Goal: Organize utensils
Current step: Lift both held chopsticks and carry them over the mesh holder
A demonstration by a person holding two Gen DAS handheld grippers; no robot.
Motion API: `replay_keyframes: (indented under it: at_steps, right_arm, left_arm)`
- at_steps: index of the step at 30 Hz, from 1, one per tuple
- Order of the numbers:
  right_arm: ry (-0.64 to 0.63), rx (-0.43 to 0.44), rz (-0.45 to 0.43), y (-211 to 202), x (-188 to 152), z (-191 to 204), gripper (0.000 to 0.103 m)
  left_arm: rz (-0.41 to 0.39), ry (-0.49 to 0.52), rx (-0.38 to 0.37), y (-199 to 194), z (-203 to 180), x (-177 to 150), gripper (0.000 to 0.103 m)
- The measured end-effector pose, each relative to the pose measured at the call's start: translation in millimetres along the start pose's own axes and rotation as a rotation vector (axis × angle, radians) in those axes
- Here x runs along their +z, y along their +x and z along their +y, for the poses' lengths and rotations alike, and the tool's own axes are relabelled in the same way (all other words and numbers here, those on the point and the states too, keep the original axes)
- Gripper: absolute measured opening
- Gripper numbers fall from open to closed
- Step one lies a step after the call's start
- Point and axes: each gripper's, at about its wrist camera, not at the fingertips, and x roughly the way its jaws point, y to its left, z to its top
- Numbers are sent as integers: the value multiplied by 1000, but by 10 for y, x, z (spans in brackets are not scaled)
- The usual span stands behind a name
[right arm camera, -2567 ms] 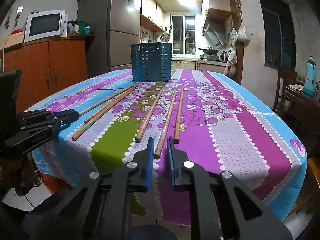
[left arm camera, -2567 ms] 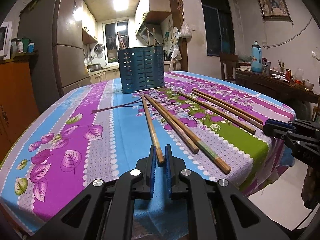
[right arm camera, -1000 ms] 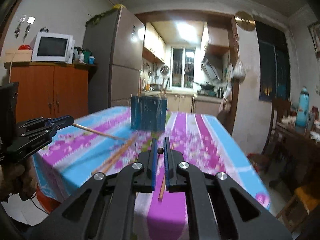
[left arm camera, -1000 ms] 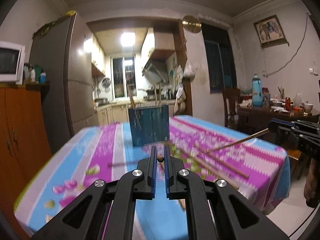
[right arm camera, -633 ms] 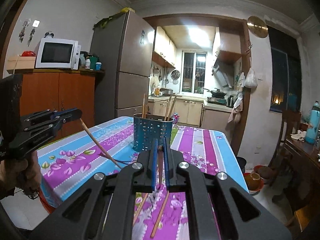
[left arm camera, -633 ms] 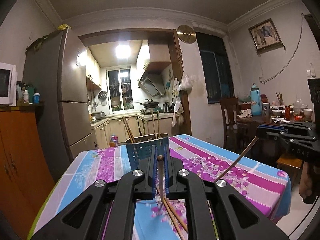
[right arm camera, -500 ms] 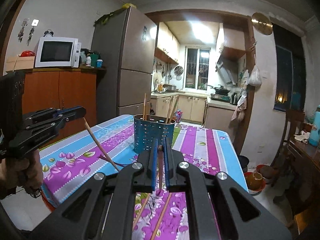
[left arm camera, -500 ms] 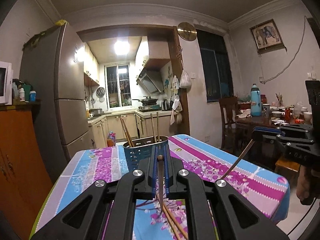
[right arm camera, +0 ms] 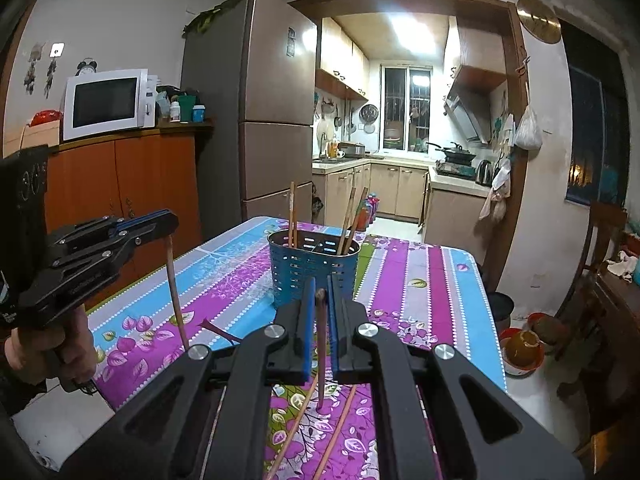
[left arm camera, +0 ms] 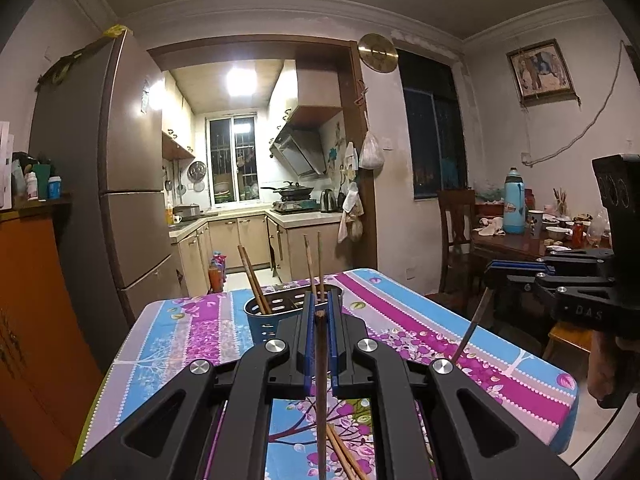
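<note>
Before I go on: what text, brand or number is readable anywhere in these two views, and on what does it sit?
"DAS": embossed on the side of the right gripper, partly dark, possibly cut short.
Embossed line on the left gripper: too small to read.
Blue thermos label: blurred.
Fridge door sticker: unreadable.
Nothing legible on the microwave or the blue utensil holder.

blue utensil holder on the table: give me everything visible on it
The utensil holder is a blue oval tub, plastic by the look of it, its wall punched with rows of small slots. It stands upright on the flowered tablecloth toward the table's far end. Several wooden chopsticks stick up out of it, leaning on its rim. Neither hand-held gripper touches it.
</note>
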Motion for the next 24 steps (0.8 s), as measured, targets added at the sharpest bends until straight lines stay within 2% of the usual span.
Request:
replay_keyframes:
  at_steps: [12, 24]
  right_arm:
    - [0, 38, 18, 7, 405, 10, 5]
    - [22, 52, 15, 73, 734, -92, 5]
  left_arm:
    - [-10, -23, -6, 11, 89, 95, 8]
    - [-41, -1, -9, 51, 78, 468, 7]
